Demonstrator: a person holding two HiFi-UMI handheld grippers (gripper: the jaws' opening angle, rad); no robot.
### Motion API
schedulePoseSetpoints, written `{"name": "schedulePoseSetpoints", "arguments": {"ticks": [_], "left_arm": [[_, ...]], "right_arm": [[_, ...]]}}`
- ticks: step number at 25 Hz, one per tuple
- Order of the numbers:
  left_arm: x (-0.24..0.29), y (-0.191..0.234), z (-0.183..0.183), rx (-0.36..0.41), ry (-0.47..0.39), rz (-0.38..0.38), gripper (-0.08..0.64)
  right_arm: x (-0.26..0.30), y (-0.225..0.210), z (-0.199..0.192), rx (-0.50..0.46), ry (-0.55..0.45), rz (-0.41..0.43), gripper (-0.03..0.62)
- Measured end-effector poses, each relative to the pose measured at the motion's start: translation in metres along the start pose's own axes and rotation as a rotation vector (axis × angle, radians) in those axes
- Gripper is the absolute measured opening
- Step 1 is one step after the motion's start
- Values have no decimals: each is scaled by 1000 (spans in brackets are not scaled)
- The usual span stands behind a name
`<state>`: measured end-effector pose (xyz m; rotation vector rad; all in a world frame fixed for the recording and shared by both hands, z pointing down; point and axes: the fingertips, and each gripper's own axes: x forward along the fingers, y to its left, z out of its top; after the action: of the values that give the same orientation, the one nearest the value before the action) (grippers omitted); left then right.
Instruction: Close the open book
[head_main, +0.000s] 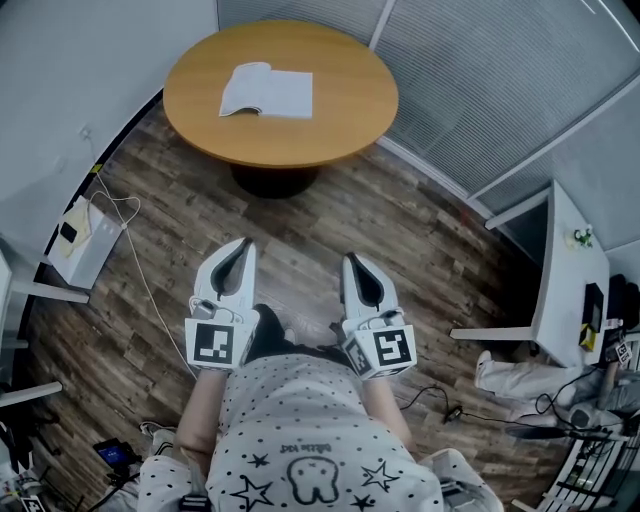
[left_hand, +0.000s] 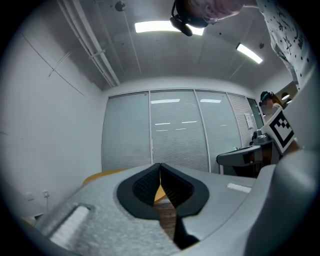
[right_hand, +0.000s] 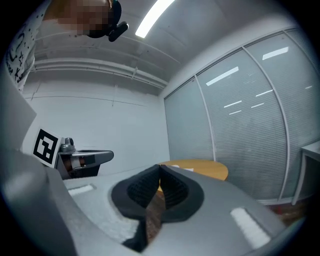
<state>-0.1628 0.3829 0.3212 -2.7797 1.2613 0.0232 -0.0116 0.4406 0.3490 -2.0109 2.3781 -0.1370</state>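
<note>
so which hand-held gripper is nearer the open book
Left. The left hand-held gripper is short of the book, nearly in line with it; the right hand-held gripper is offset to its right. Neither touches it.

Book (head_main: 268, 91) on table (head_main: 345, 125), desk (head_main: 565, 262) far right

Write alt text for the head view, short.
An open book lies on a round wooden table, well ahead of the person. The left gripper and right gripper are held side by side over the wood floor, both shut and empty, pointing toward the table.
</note>
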Motion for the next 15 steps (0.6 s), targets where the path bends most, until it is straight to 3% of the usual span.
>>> {"name": "schedulePoseSetpoints", "arguments": {"ticks": [6,15], "left_arm": [[14,23,-9,-28,3,30,11],[77,83,-12,-23,-6,59,11]], "right_arm": [[26,-1,-6,2,31,20,5],[108,-19,5,-2,55,22,5]]}}
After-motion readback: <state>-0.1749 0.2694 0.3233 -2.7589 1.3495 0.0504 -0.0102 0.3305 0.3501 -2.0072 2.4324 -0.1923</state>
